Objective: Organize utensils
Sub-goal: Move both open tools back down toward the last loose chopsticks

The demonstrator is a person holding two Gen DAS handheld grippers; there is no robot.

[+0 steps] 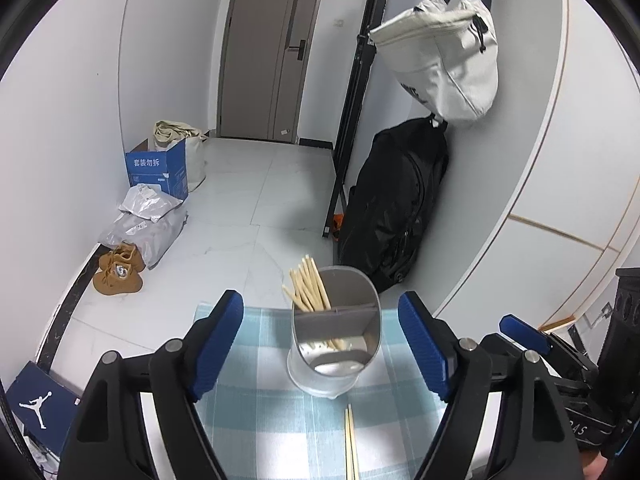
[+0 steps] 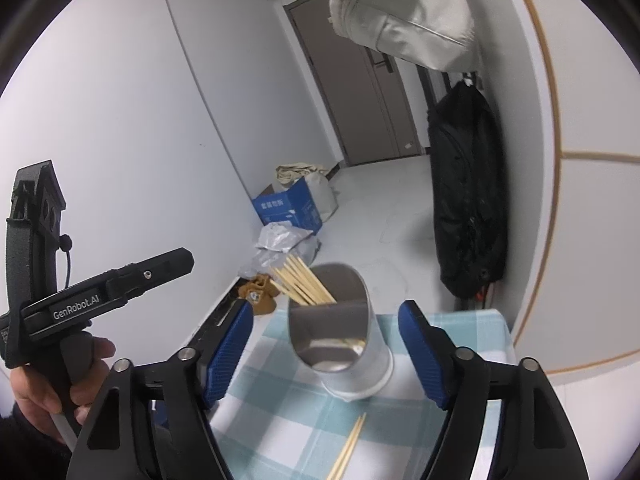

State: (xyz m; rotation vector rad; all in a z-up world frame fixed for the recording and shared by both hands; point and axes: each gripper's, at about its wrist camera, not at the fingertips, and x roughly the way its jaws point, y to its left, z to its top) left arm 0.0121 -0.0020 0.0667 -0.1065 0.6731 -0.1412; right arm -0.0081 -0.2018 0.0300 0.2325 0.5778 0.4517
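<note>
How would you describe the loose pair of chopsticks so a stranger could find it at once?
Start at the blue-and-white checked tablecloth. On it stands a grey metal utensil holder with a bundle of pale wooden chopsticks upright in its far compartment. The loose pair of wooden chopsticks lies flat on the cloth, nearer the camera, outside the holder.

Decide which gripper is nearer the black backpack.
Right. The right gripper is toward the black backpack from the left gripper, which stands farther left.

Black left hand-held gripper [image 1: 320,344] with ribbed blue pads, silver screws, white "GenRobot.AI" lettering, dark sleeve
</note>
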